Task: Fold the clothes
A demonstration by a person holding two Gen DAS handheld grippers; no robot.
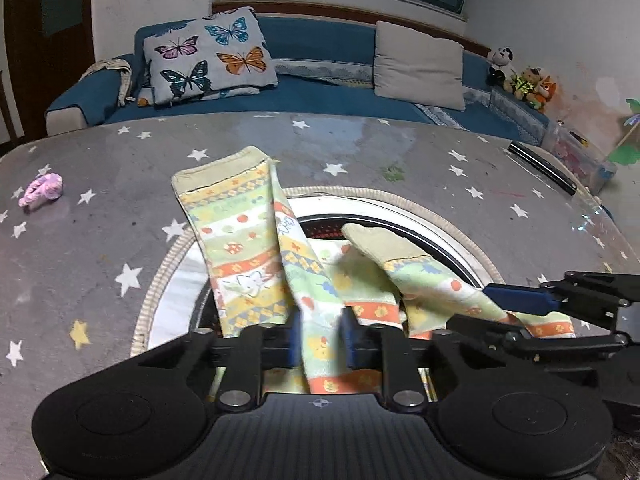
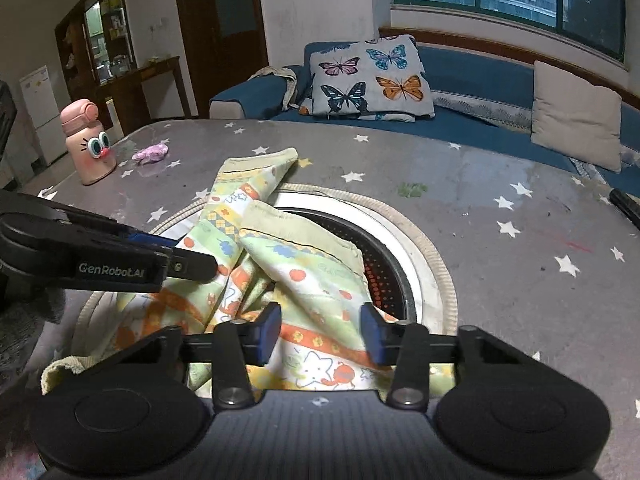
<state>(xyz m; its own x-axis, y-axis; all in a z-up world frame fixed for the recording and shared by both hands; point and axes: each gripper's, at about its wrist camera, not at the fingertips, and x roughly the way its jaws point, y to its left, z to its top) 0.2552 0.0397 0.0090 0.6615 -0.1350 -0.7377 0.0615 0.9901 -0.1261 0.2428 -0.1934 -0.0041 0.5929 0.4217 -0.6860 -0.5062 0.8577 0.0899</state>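
Trousers [image 1: 256, 264] across burner well [image 2: 390, 276] — left tool [image 1: 320, 338] pinching them, right tool [image 2: 320, 330] agape.

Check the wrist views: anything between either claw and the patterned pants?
Nothing visible. The left claw is already pinched on a fold of the pastel patterned cotton pants. The right claw straddles the other leg, with only fabric between its blue pads.

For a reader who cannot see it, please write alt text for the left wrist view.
The left gripper is shut on a fold of patterned children's trousers that lie over a round opening in the star-printed table. The right gripper reaches in from the right; behind stands a blue sofa with a butterfly pillow.
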